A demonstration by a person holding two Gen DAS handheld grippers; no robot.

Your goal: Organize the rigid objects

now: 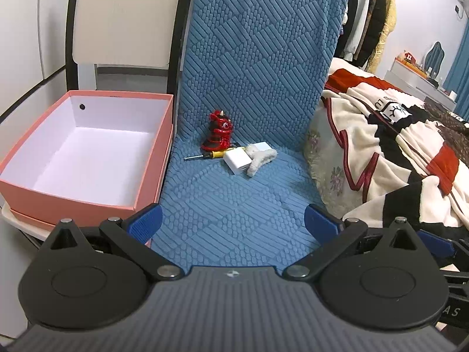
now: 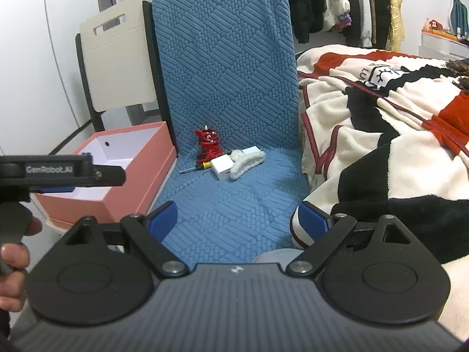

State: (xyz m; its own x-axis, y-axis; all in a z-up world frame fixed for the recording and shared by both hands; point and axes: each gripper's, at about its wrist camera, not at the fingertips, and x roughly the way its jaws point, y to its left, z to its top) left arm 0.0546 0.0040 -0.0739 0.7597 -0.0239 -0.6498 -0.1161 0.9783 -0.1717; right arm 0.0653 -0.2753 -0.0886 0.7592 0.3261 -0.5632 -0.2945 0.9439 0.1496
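Note:
A red dragon figurine (image 1: 218, 131) (image 2: 208, 146) stands at the back of the blue chair seat (image 1: 234, 205) (image 2: 228, 202). Beside it lie a yellow-handled screwdriver (image 1: 205, 155) (image 2: 197, 166), a white charger block (image 1: 238, 160) (image 2: 222, 167), a fluffy white hair clip (image 1: 259, 160) (image 2: 246, 160) and a pale blue box (image 1: 263, 146) (image 2: 251, 149). An open pink box (image 1: 88, 149) (image 2: 117, 164) with a white inside stands left of the chair. My left gripper (image 1: 233, 220) is open and empty above the seat's front. My right gripper (image 2: 234, 220) is open and empty too. The left gripper shows side-on in the right wrist view (image 2: 58, 173).
A bed with a cream, red and black blanket (image 1: 395, 152) (image 2: 381, 111) borders the chair on the right. A cream folding chair (image 1: 123, 20) (image 2: 117, 61) stands behind the pink box. Clothes hang on a rack (image 1: 369, 17) (image 2: 337, 0) at the back.

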